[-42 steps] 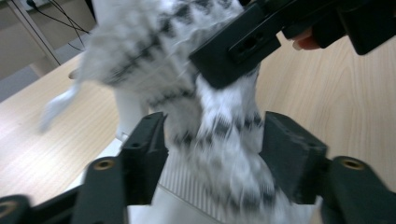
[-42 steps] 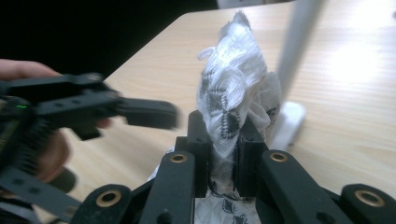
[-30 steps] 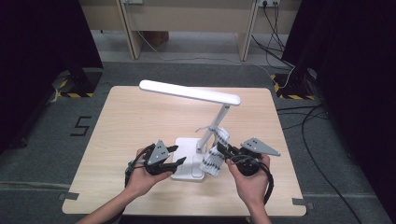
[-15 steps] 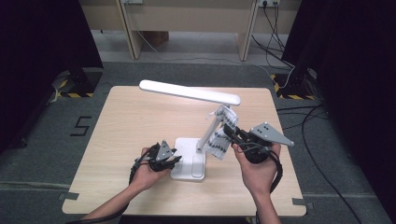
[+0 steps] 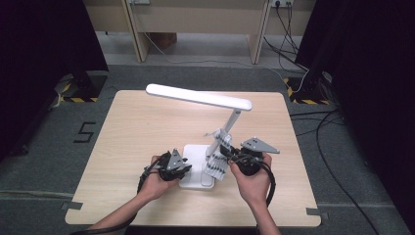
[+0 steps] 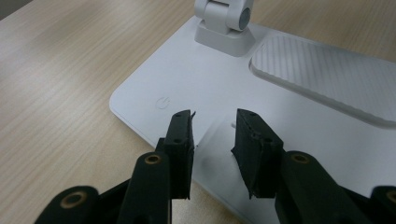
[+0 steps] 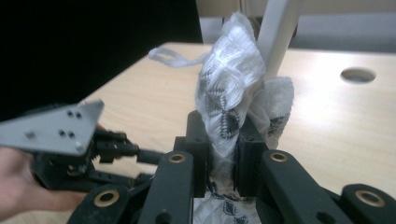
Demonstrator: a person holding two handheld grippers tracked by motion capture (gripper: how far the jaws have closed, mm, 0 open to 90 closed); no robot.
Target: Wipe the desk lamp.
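Note:
A white desk lamp stands on the table, with a flat base [image 5: 193, 154], a slanted arm [image 5: 231, 123] and a long head [image 5: 198, 96]. My right gripper [image 5: 228, 154] is shut on a white cloth with a dark pattern [image 5: 218, 157], held against the lower arm. In the right gripper view the cloth [image 7: 229, 79] bunches up between the jaws of the right gripper [image 7: 223, 126], in front of the arm [image 7: 278, 32]. My left gripper [image 5: 184, 169] rests at the base's left edge. Its jaws have just been closing. In the left gripper view the left gripper [image 6: 214, 121] stands apart over the base [image 6: 219, 79], nothing between the pads.
The base carries a power symbol [image 6: 162, 102], a ribbed pad [image 6: 327, 74] and the arm's hinge [image 6: 224, 18]. The table [image 5: 132, 127] has a round cable hole [image 7: 357, 74]. Black cables trail from both grippers. Desks and cables stand on the floor beyond.
The left gripper has sunk onto the base's edge and its jaws have narrowed. The right gripper swung out to the right with the cloth, then came back down toward the lamp's arm.

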